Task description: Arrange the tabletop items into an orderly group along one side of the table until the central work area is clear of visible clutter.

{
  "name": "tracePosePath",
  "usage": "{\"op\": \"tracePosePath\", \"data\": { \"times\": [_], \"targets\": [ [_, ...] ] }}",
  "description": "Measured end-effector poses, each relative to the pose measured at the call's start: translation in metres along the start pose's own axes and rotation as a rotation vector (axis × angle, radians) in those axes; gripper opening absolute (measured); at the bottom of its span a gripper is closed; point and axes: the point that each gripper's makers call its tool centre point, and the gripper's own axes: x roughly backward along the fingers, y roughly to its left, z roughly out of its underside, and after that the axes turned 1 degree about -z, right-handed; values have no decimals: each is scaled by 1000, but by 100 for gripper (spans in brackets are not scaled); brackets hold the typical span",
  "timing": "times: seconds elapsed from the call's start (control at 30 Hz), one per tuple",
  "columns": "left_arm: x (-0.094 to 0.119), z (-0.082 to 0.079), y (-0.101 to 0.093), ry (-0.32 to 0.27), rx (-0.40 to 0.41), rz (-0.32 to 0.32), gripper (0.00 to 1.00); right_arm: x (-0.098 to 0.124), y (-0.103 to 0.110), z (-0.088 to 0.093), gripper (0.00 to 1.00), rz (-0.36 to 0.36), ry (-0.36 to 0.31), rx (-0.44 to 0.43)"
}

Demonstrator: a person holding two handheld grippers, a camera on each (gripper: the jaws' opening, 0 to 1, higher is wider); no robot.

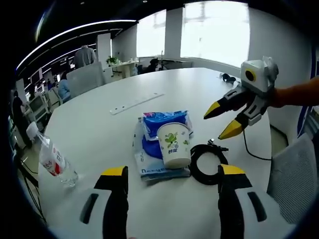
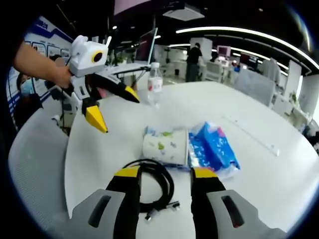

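Both grippers hover apart-jawed over the white table, gripping nothing.

We see our left gripper [image 1: 172,178] low over the table [image 1: 99,129], its yellow-tipped jaws spread wide and empty, just short of the paper cup [image 1: 174,144]. Our right gripper [image 2: 164,179] likewise has its jaws apart with nothing between them, above the coiled black cable [image 2: 157,186] just beside the cup; a hand [image 2: 60,74] holds the left tool raised to the cup's left in the right gripper view. The cup lies on its side against the blue tissue pack [image 1: 164,122]. A plastic water bottle [image 1: 52,159] lies well apart from the cup, and a white power strip [image 1: 135,103] rests beyond it.
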Motion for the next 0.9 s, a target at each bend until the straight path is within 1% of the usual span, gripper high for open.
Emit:
{"op": "tracePosePath", "data": {
  "times": [0.27,0.37,0.5,0.6,0.9],
  "targets": [
    [-2,3,1,8,7,5,72,-9,-4,-5,35,-14,-15,-9],
    [-3,5,1,11,15,6,72,-14,-5,-5,33,-27,-17,-4],
    [-3,8,1,19,13,10,71,-20,-8,-3,31,-39,0,5],
    [-4,9,1,21,15,11,71,-25,-10,-5,30,-41,-2,9],
    [-8,8,1,30,17,22,70,-38,-16,-10,29,-44,-25,-51]
  ]
}}
